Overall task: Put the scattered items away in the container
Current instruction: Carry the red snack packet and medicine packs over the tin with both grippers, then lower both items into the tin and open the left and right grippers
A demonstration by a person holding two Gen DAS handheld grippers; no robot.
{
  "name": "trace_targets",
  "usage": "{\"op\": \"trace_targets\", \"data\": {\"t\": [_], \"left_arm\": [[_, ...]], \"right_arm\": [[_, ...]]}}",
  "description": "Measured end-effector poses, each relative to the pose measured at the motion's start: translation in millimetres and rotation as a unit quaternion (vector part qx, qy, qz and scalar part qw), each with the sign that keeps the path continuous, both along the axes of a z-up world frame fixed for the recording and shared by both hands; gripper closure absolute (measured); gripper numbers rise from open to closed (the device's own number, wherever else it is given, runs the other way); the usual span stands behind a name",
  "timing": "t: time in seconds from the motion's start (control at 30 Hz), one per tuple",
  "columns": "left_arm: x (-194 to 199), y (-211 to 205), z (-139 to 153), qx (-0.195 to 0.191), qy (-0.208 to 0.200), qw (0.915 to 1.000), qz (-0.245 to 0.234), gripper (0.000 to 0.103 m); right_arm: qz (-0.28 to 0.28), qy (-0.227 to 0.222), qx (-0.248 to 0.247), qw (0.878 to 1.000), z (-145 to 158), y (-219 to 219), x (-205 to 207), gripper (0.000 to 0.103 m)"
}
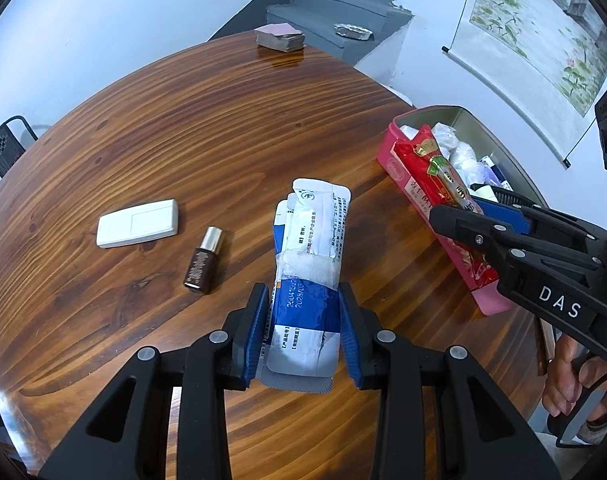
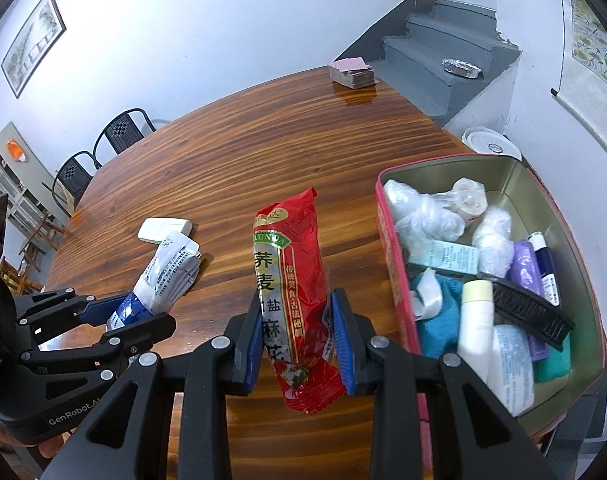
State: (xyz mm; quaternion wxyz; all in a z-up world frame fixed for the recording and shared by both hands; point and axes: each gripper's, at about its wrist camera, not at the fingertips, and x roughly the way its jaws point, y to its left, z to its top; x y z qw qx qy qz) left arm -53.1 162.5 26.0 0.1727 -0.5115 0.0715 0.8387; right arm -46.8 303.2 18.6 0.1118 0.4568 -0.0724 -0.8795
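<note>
My left gripper [image 1: 305,330] is shut on a bundle of blue-and-white sachets [image 1: 309,264] taped together, held above the wooden table [image 1: 183,128]. My right gripper [image 2: 299,340] is shut on a long red snack packet [image 2: 289,276], just left of the pink tin [image 2: 399,280]. The same red packet [image 1: 439,176] shows in the left wrist view over the near rim of the pink tin [image 1: 387,152], with the right gripper [image 1: 479,216] on it. A white flat box [image 1: 137,223] and a small brown bottle [image 1: 204,262] lie on the table to the left.
The tin holds several items: white plastic bags [image 2: 423,216], a black comb [image 2: 531,308], a white bottle [image 2: 476,320] and teal cloth [image 2: 439,320]. A deck of cards [image 1: 280,37] sits at the far table edge. Chairs [image 2: 121,132] stand at the left, grey stairs [image 2: 443,52] behind.
</note>
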Motion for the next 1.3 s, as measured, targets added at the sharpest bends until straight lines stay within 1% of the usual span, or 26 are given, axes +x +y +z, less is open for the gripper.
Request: {"op": "trace_targets", "data": {"t": [0.47,0.7,0.83,1.13,1.3], "left_arm": [[1.0,41.3,6.1,-0.002,0.009,0.9999,-0.011,0.066],[0.6,64.5,13.0,0.005,0.019,0.9996,-0.021,0.066],[-1.3,90.1,15.1,0.007,0.021,0.9990,-0.039,0.066],[-5.2,148.9,20.9,0.027,0.023,0.9964,-0.077,0.066],[-3.0,164.7,22.1,0.027,0.024,0.9953,-0.090,0.066]], "right_arm": [[-0.002,0.009,-0.004,1.000,7.4,37.3,1.2,0.069],[-0.020,0.018,-0.002,1.000,14.7,68.5,6.6,0.069],[-0.038,0.022,-0.005,0.999,17.2,91.9,11.4,0.069],[-0.077,0.008,0.002,0.997,6.1,140.5,16.0,0.069],[-0.087,-0.007,0.009,0.996,-4.0,157.0,16.3,0.069]]}}
